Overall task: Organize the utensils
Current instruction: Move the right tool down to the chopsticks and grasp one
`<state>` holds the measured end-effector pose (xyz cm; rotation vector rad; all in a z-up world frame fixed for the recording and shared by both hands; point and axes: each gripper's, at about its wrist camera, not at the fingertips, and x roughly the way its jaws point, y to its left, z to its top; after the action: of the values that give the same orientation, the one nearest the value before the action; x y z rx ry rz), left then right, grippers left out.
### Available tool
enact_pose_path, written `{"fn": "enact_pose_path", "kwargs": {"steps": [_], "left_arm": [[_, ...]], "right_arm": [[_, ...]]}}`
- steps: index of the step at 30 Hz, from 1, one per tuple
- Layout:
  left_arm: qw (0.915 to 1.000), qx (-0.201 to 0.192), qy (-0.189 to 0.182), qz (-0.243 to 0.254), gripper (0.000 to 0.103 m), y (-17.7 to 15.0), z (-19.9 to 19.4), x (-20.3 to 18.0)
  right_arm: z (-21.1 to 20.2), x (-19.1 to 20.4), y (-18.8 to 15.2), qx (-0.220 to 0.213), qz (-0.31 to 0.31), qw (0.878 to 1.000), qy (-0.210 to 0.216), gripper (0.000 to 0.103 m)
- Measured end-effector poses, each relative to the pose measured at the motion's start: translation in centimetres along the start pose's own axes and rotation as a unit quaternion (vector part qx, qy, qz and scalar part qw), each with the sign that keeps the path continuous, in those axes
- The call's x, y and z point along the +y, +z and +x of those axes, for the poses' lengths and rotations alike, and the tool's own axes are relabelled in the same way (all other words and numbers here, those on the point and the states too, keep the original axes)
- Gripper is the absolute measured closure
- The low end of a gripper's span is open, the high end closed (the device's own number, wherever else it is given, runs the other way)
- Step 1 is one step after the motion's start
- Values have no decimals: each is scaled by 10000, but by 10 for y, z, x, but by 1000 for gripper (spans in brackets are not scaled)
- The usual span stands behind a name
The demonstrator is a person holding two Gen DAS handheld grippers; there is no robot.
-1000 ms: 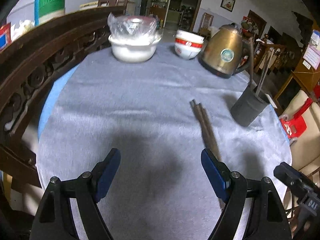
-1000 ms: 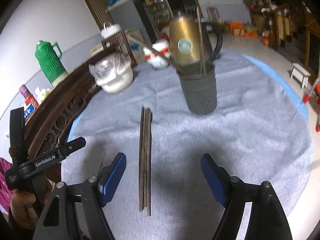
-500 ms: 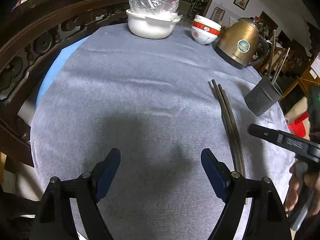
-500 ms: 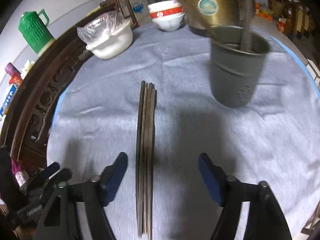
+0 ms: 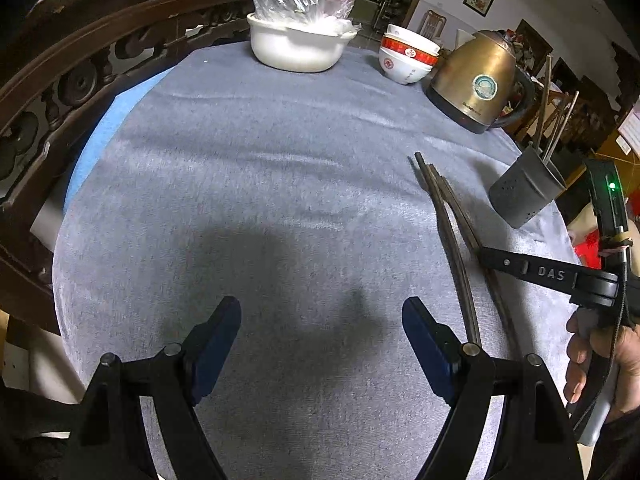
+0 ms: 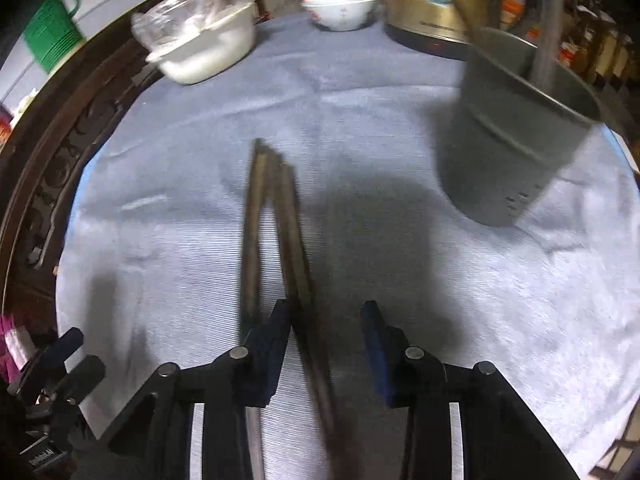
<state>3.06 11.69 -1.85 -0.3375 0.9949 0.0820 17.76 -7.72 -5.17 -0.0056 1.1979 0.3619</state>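
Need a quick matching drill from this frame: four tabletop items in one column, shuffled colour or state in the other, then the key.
Items:
1. kettle
2. utensil holder
3. chopsticks
4. large white bowl

States:
A. covered with clear plastic
B. lying flat on the grey cloth
C. brass-coloured, round label on its side
D. dark grey, upright, with sticks standing in it

Pairs: 1-C, 2-D, 3-B, 4-A
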Motion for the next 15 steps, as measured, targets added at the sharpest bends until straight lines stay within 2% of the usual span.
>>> {"fn": "enact_pose_path", "kwargs": {"steps": [2,5,8,15], "left_arm": [[10000,33,-17,-5,20,1,2,-2],[10000,69,-9,30,20,0,4,-5],[9999,78,7,71,20,0,5,-7],[10000,76,24,48,20,0,6,-6]], "right_arm": [[-4,-6,0,-89,93,9995,290,63],[-9,-14,4,-297,231,9990,236,63],[5,-12,11,33,89,9995,299,63],[-4,1,8,204,-384,9990,30,62]]}}
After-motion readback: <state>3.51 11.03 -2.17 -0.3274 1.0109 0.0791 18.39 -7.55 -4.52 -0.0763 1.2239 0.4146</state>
